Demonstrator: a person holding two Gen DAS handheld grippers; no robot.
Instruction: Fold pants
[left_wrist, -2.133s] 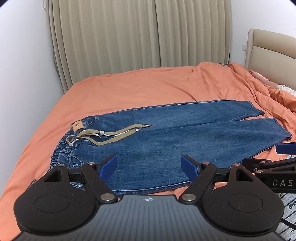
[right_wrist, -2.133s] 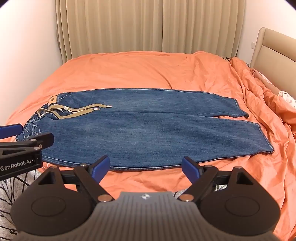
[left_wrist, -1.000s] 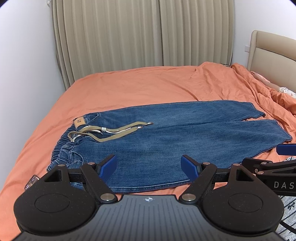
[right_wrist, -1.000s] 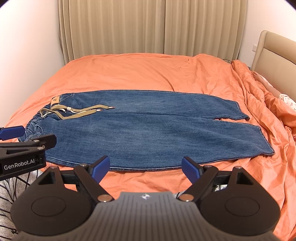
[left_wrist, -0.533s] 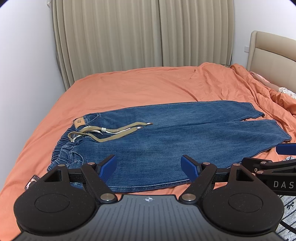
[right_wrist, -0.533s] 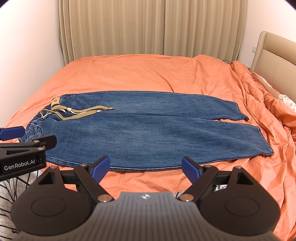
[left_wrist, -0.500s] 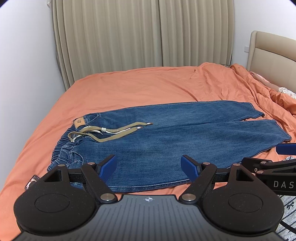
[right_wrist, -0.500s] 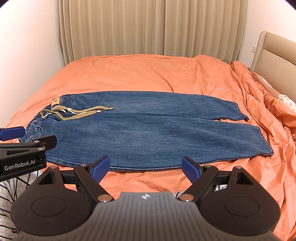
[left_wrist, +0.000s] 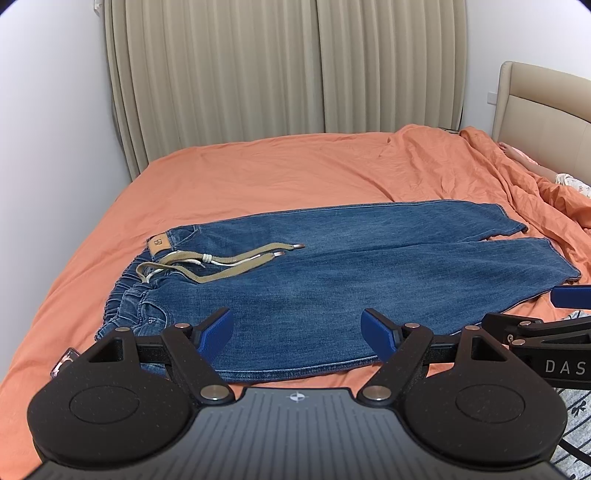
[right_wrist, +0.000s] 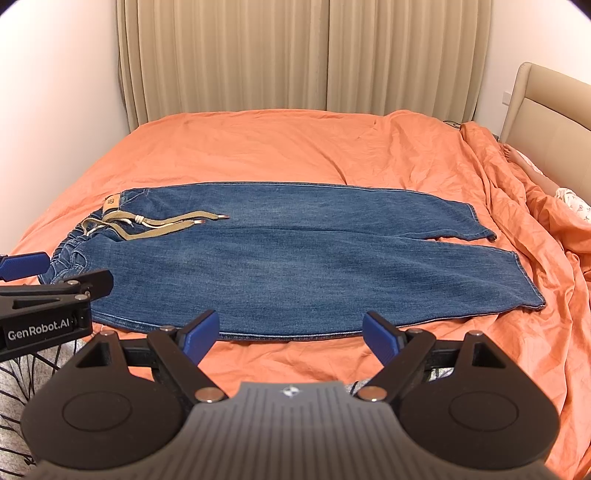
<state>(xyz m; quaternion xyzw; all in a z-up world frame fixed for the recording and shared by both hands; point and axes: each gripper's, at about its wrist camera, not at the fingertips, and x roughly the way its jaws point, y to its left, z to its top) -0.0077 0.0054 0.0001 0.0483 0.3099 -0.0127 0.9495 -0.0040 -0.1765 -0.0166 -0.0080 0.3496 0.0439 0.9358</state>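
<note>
Blue jeans (left_wrist: 332, 269) lie flat on the orange bed, waistband to the left, leg ends to the right, one leg folded over the other; they also show in the right wrist view (right_wrist: 295, 258). A tan drawstring (left_wrist: 221, 260) lies across the waist. My left gripper (left_wrist: 297, 330) is open and empty, held above the jeans' near edge toward the waist. My right gripper (right_wrist: 290, 334) is open and empty, held over the near edge of the bed in front of the jeans. Each gripper shows at the edge of the other's view.
The orange bedsheet (right_wrist: 295, 147) covers the bed. A bunched orange duvet (right_wrist: 535, 221) lies at the right by the beige headboard (right_wrist: 546, 118). Beige curtains (left_wrist: 280, 74) hang behind. White walls flank the bed. A small clear object (left_wrist: 62, 363) lies by the waistband.
Both grippers rose and drew back slightly over the last two seconds, then held still. The jeans have not moved.
</note>
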